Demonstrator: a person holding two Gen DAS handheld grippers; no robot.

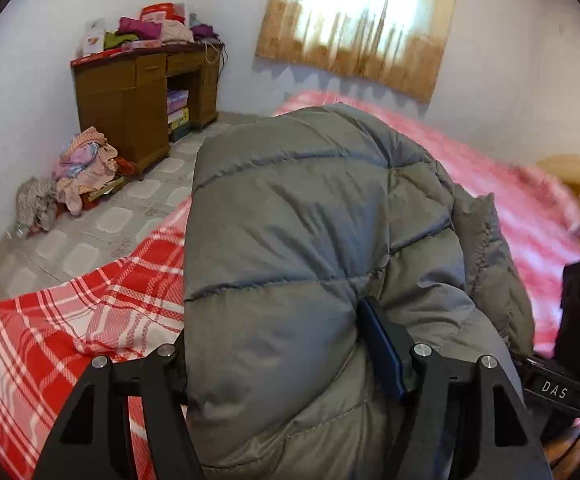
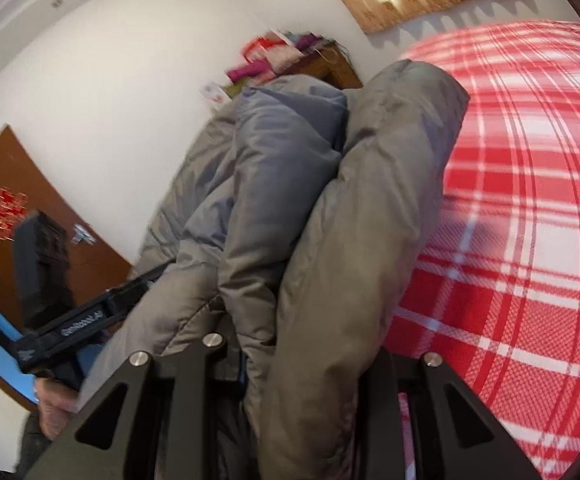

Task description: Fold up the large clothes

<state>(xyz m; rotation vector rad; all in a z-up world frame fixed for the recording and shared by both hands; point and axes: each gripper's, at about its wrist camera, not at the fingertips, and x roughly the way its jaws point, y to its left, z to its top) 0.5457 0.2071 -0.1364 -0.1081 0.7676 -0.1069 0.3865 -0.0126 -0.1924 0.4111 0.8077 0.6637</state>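
A grey down coat [image 1: 314, 240] hangs bunched between two handheld grippers above a bed [image 1: 69, 320] with a red plaid sheet. The left gripper [image 1: 290, 360] is clamped on a thick fold of the coat, its blue-padded finger [image 1: 382, 352] pressed into the quilting at the right, the other finger hidden behind the fabric. The right gripper [image 2: 302, 360] likewise has its jaws closed around a wad of the same coat, the padding bulging up out of them. From each claw the coat runs straight ahead and away, its long axis pointing toward the curtain [image 1: 362, 20] on the far wall, with the bulk drooping toward the bed below. In the right wrist view the left gripper [image 2: 89, 312] appears just to the left, so both hands grip neighbouring edges, neither clearly nearer the free end. The likely next move is lowering the coat flat on the sheet; motion blur hides finer detail
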